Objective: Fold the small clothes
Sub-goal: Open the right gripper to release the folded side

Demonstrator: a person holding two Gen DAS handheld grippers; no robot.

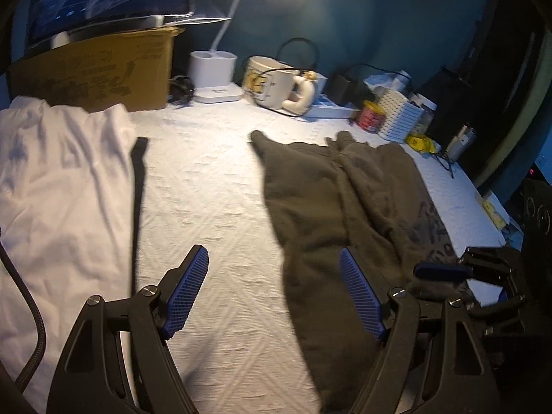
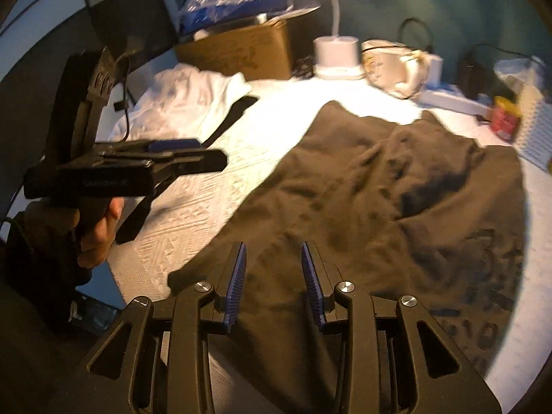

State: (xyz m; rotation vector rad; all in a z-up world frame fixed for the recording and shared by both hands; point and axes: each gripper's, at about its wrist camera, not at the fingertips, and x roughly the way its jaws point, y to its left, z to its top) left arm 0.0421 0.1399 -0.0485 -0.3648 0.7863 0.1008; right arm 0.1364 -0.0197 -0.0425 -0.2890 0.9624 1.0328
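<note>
Dark garment (image 2: 379,189) spread flat on the white-covered table (image 1: 214,186), long axis running away from the cameras, near hem directly under the right hand-held gripper (image 2: 274,276), fingers parted, holding nothing. Left hand-held gripper (image 1: 274,293) wide open, empty, straddling the garment's left edge. White garment (image 1: 62,179) well apart, further left.

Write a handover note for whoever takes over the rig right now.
Left gripper: open, empty, low over the cloth-covered table at the dark garment's left edge.
Right gripper: open, empty, over the same garment's near edge.
Dark garment: spread out and wrinkled, no fold visible yet.
White garment: lying to the left, rumpled; fold state unclear.
Left to do: grasp the dark garment and fold it; probably the white one afterwards.
</note>
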